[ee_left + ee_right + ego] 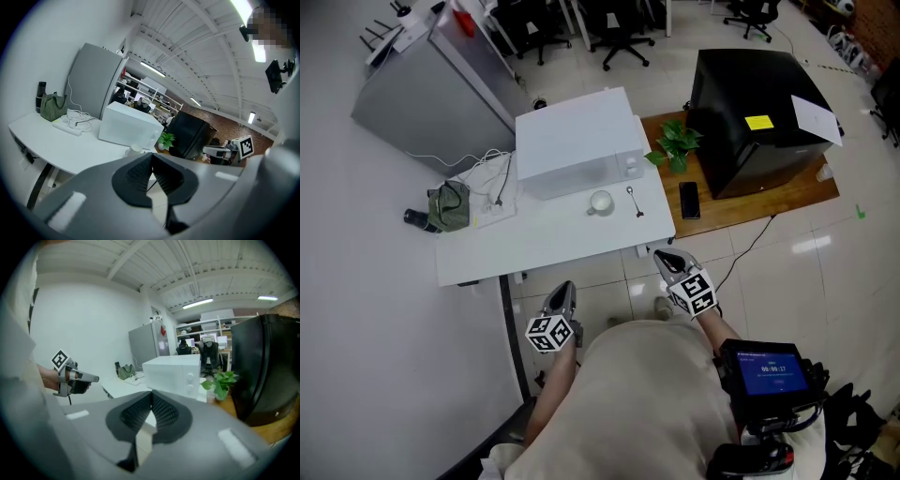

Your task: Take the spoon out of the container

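A small white cup (600, 202) stands on the white table (534, 244) in front of the microwave. The metal spoon (634, 200) lies flat on the tabletop just right of the cup, outside it. Both grippers hang in front of the table's near edge, clear of it. My left gripper (562, 298) is shut with nothing between its pads, and in its own view (151, 154) the cup (135, 149) shows just beyond the tips. My right gripper (668, 260) (151, 393) is also shut and empty, near the table's front right corner.
A white microwave (577, 141) fills the back of the table. A green bag (448, 204) and a power strip with cables (492, 202) sit at the left. To the right, a wooden table (787, 192) carries a plant (675, 145), a phone (689, 199) and a black cabinet (759, 117).
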Available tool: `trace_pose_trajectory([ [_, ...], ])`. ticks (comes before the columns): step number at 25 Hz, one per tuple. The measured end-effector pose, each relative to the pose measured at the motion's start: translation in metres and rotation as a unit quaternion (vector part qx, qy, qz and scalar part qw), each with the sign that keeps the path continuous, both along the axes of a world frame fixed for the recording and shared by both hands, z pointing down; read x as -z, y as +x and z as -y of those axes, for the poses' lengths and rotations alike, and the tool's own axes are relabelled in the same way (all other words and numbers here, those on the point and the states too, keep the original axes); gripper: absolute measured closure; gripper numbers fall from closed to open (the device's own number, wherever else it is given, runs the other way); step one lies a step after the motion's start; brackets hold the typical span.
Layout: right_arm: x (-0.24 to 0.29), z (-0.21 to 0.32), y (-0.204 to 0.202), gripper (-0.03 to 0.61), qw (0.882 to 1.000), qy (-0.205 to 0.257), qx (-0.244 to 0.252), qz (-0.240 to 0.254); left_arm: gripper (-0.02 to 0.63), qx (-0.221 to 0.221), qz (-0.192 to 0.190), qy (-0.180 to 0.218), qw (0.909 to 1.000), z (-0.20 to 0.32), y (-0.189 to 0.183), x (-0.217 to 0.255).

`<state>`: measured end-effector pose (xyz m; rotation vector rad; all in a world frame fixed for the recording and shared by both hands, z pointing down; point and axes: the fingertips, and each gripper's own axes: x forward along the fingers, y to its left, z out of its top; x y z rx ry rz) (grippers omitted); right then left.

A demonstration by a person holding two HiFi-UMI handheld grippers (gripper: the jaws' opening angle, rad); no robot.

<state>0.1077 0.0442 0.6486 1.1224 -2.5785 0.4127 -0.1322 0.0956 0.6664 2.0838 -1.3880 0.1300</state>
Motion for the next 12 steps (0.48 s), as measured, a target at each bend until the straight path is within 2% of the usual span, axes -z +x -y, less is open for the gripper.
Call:
trace_pose_trajectory([
  [12,-0.0067,0.0013,-0.0007,0.575,1.0,-0.011,-0.009,-0.002,0.629,-0.012,-0.004,-0.006,0.9999,0.0032,0.0059,-0.004],
])
